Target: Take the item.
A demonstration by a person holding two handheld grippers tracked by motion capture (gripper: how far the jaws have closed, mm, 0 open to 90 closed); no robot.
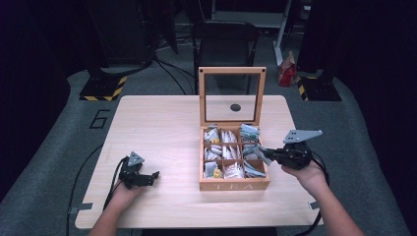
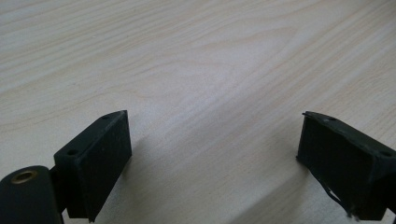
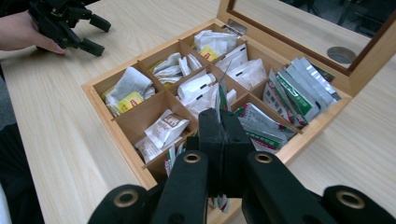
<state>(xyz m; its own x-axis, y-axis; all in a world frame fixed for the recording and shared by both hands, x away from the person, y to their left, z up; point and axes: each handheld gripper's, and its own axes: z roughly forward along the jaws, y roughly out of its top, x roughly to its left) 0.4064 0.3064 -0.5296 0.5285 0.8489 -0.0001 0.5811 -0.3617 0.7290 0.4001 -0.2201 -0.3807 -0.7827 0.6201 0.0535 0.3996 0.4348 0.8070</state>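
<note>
Worktop: pale wood-grain table point(image 1: 157, 128), rounded corners, bare toward its left edge.
Box: light wooden tea box point(image 1: 234, 186) with a glass-paned hinged lid point(image 1: 232, 71) standing open, right of centre, near the front edge; "TEA" on its front wall.
Contents: nine compartments in three rows, each holding paper or foil tea sachets, white, yellow-labelled and green-striped.
Right tongs: black two-jaw right gripper point(image 3: 223, 133) over the box's right-hand column, jaws pressed together on a thin green-and-white foil tea sachet point(image 3: 221, 93) that stands up between them.
Left tongs: black two-jaw left gripper point(image 2: 215, 154) near the front-left corner, jaws wide apart, holding nothing, low over bare wood.
Risk: the grip looks to be on the sachet's edge, so it may slip out, or drag neighbouring sachets from their compartment.
</note>
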